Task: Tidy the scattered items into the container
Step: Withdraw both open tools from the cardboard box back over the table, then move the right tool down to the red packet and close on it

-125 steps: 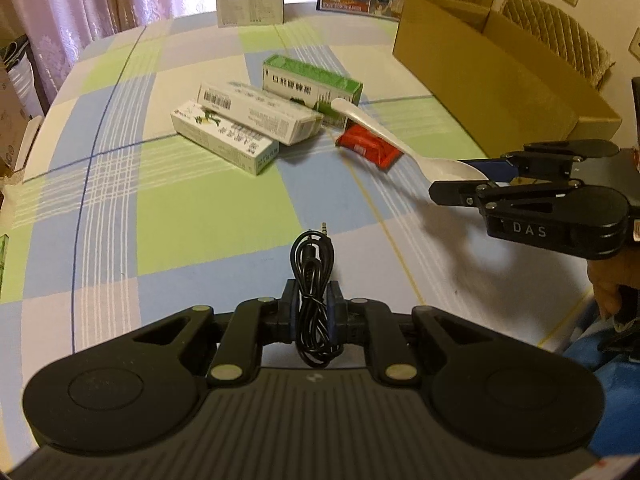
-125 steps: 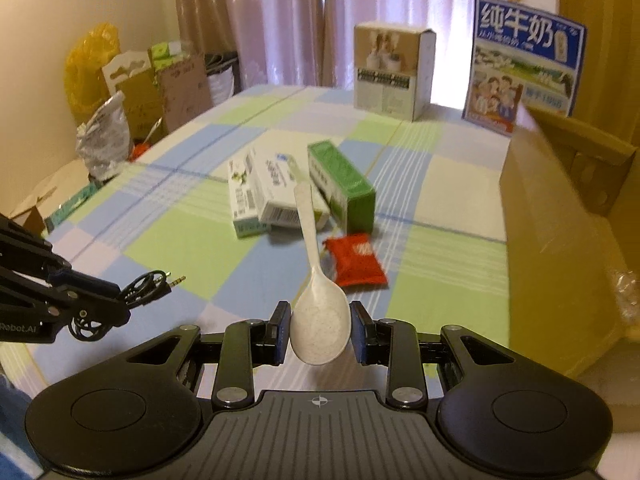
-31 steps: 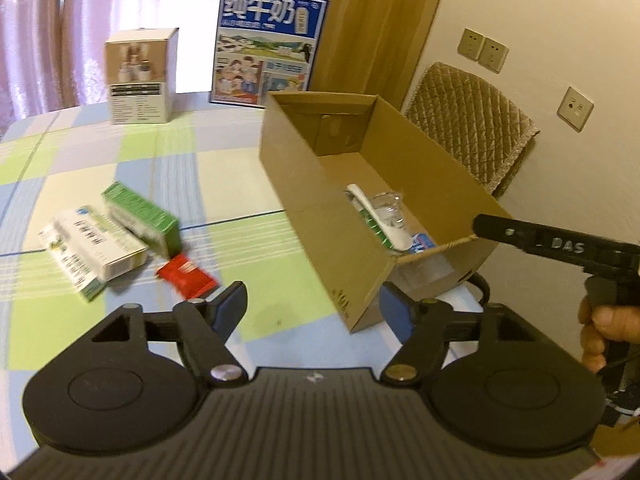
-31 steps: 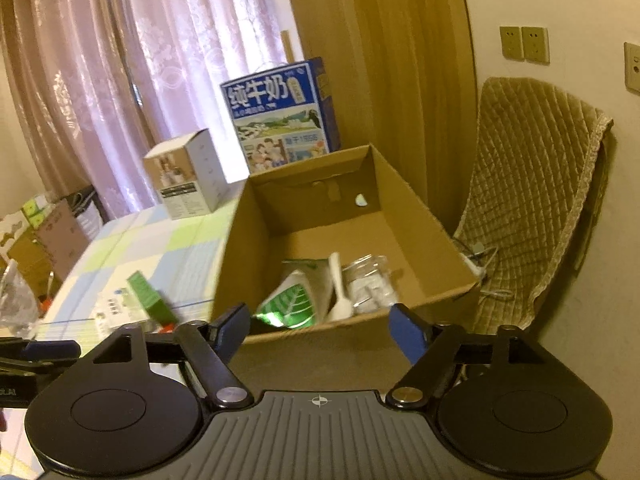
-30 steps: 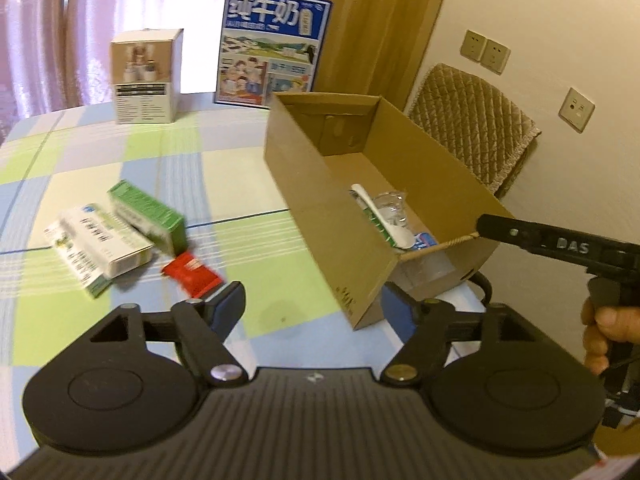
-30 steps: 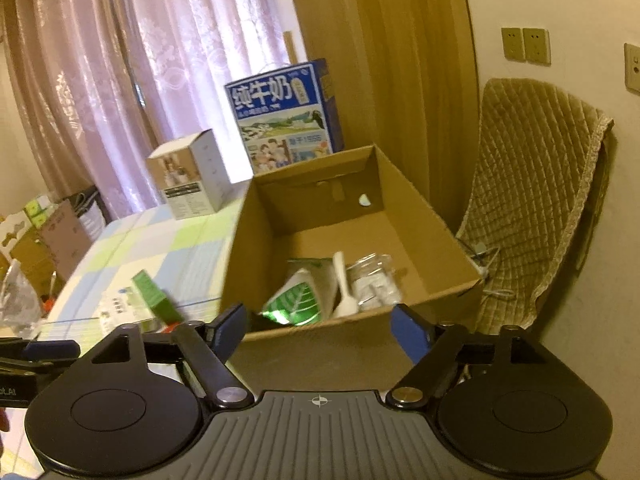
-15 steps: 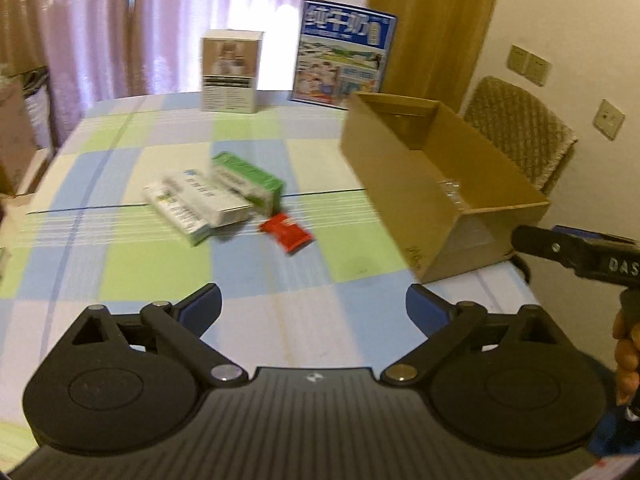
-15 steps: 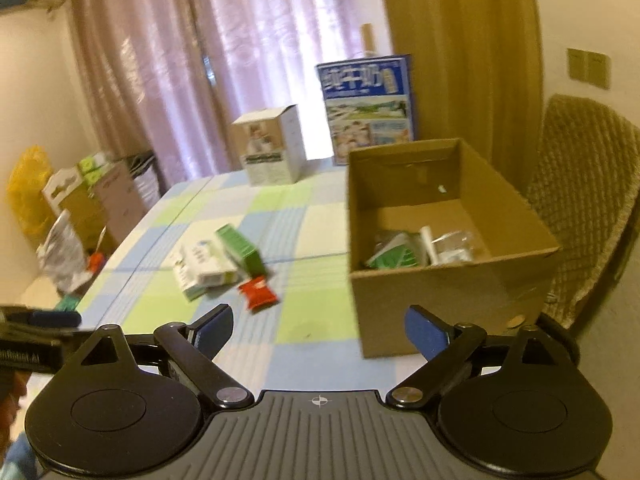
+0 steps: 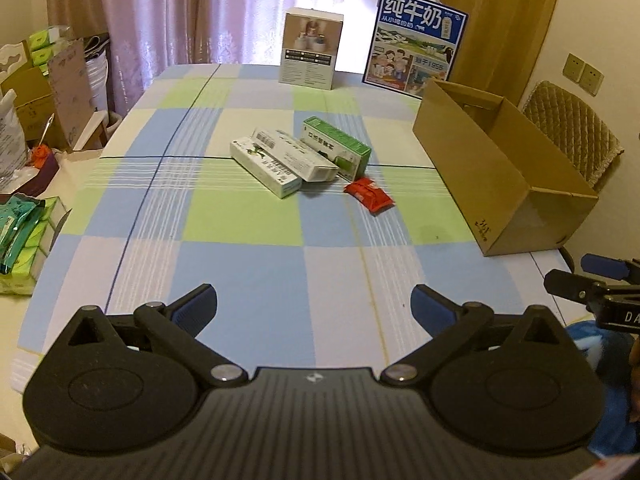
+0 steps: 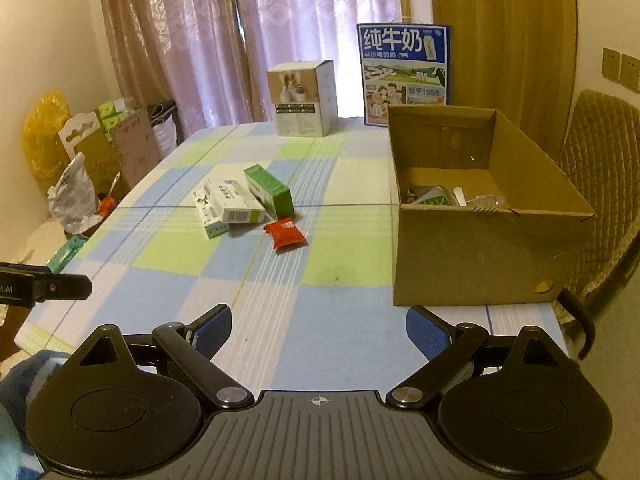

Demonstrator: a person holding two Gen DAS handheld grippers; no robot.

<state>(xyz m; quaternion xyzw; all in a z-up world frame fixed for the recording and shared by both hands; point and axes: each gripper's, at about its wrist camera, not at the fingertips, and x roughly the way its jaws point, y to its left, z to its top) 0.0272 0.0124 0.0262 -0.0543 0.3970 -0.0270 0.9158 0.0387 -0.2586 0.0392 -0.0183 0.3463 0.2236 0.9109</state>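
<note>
A brown cardboard box (image 9: 496, 168) (image 10: 476, 256) stands open at the table's right side; a white spoon (image 10: 460, 196) and green packets (image 10: 434, 198) lie inside. In the table's middle lie a green carton (image 9: 336, 146) (image 10: 268, 190), two white cartons (image 9: 280, 162) (image 10: 226, 204) and a red packet (image 9: 368, 196) (image 10: 285, 233). My left gripper (image 9: 314, 304) is open and empty above the table's near edge. My right gripper (image 10: 318, 330) is open and empty, near the box's front corner; it also shows in the left wrist view (image 9: 592, 280).
A white product box (image 9: 311, 54) and a blue milk carton (image 9: 414, 58) stand at the table's far end. A quilted chair (image 10: 600, 184) is behind the cardboard box. Bags and cartons (image 10: 80, 152) crowd the floor at the left. Tissue packs (image 9: 20, 236) lie left of the table.
Both grippers have pulled back from the cardboard box toward the table's near edge. Earlier they held a cable and a spoon; both are now empty and wide open.
</note>
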